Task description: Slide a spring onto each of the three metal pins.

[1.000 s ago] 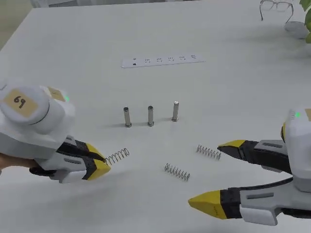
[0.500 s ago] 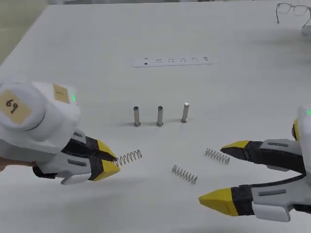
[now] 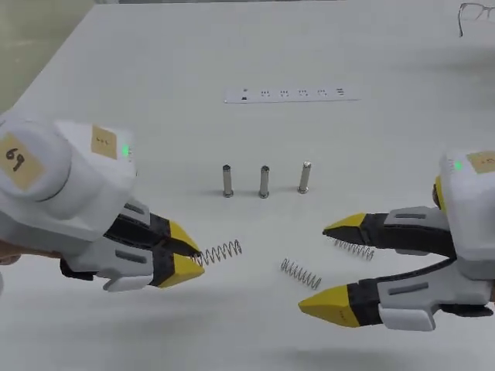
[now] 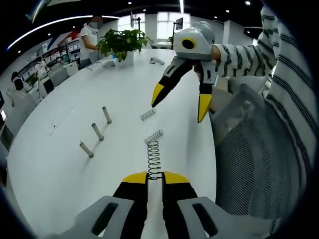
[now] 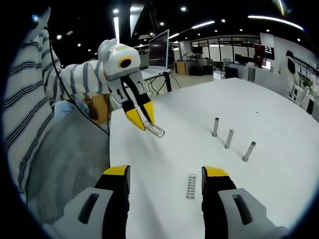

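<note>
Nearest in, the left gripper (image 3: pixel 192 261) is clenched on one end of a spring (image 3: pixel 220 253). The free end is pointed toward the middle of the table, well short of the pins (image 3: pixel 264 181). Whether it's clear of the table (image 3: pixel 155 93) can't be told. Against a second ago, that spring has hardly been moved relative to the pins; most of the shift is just the headset.

The real change is the right gripper (image 3: pixel 312 269). With its jaws spread wide and nothing grasped, it's been pushed in over the two loose springs. The middle spring (image 3: pixel 302 274) is now about level with its tips, and the right spring (image 3: pixel 356 250) is tucked just under the far jaw. Both are lying flat.

Further out, all three pins are stood upright and bare, so none are done. A second pickup looks lined up. The power strip (image 3: pixel 292 94) is furthest.
</note>
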Action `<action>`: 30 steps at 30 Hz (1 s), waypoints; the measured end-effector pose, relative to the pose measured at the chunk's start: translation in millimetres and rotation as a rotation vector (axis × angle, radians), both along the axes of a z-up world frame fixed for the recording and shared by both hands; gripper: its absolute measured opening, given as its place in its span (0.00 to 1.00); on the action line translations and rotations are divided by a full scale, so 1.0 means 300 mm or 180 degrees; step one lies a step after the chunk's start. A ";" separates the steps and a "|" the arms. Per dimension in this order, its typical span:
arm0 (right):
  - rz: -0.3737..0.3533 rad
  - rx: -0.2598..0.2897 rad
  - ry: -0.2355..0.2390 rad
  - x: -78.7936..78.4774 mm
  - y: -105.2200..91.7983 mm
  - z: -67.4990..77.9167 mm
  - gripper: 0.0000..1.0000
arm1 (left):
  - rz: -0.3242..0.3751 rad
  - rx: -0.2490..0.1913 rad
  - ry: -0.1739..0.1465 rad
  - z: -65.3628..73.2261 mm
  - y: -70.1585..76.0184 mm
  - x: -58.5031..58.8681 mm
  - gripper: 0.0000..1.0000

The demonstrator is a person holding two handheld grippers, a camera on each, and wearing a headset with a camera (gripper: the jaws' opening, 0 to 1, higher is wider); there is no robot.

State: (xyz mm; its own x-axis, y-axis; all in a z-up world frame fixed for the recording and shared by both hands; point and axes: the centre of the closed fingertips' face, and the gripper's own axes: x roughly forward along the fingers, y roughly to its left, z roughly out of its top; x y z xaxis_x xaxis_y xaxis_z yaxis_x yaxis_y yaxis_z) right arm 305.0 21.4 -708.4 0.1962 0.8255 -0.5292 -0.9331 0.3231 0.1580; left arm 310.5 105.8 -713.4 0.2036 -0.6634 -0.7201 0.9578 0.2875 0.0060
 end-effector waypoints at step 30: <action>0.0585 0.0208 0.0018 -0.034 0.154 -0.010 0.27 | -0.0358 -0.0010 0.0002 -0.016 -0.041 -0.052 0.02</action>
State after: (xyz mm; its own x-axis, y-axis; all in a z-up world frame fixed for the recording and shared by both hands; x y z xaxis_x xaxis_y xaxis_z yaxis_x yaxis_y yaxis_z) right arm 294.6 67.6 -711.3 0.0362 0.8798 -0.4740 -0.9745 0.1362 0.1783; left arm 294.9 93.4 -718.3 0.1274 -0.6843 -0.7180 0.9840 0.1782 0.0047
